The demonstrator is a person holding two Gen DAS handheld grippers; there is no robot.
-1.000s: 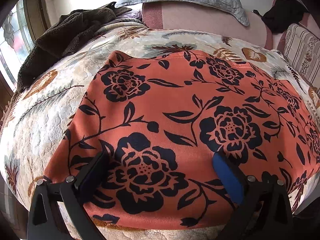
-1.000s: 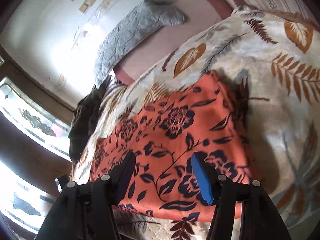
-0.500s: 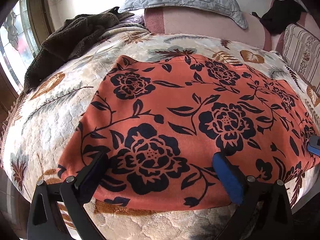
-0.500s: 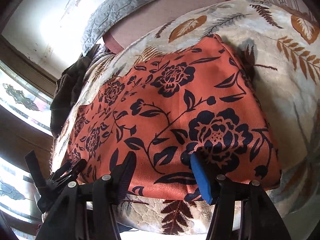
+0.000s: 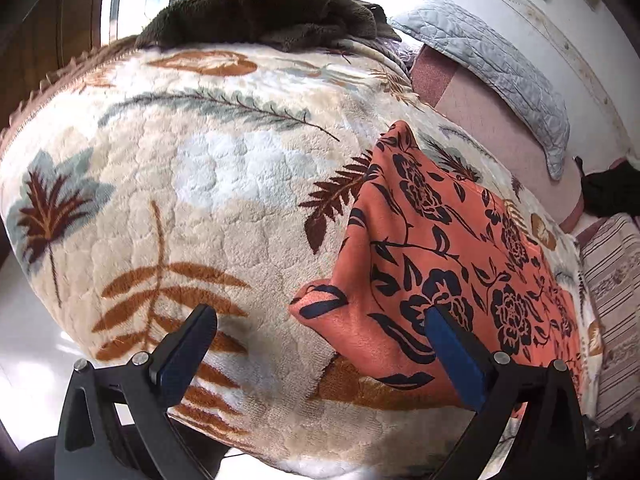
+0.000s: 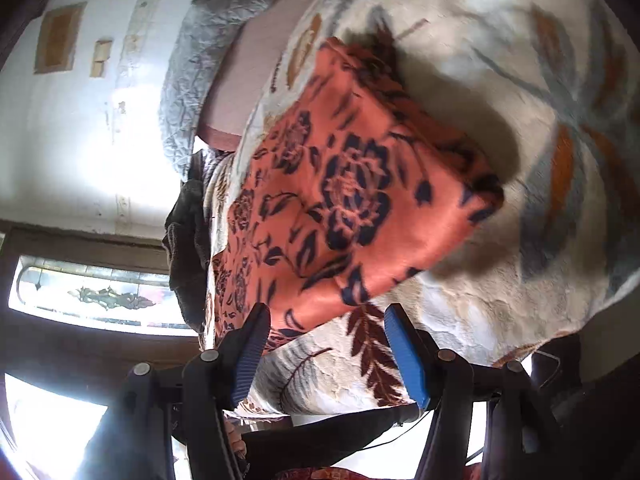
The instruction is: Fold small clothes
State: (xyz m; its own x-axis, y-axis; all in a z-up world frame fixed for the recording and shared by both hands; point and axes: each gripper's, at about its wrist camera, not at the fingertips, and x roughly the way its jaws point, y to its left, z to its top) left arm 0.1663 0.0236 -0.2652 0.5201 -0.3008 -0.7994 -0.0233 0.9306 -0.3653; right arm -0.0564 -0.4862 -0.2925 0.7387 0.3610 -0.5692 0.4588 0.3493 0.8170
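Note:
An orange cloth with dark navy flowers lies flat on a cream leaf-patterned blanket. In the left wrist view my left gripper is open and empty at the cloth's near left corner, its right finger over the cloth edge. In the right wrist view the cloth lies ahead of my right gripper, which is open and empty just off the cloth's near edge.
A dark brown towel is heaped at the far edge of the blanket. A grey quilted pillow rests on a pink cushion by the wall. A striped cushion lies at the right. The blanket's front edge drops off near both grippers.
Both grippers have pulled back off the cloth toward its near corners. The left view swung left onto bare blanket; the right view tilted and moved to the cloth's edge.

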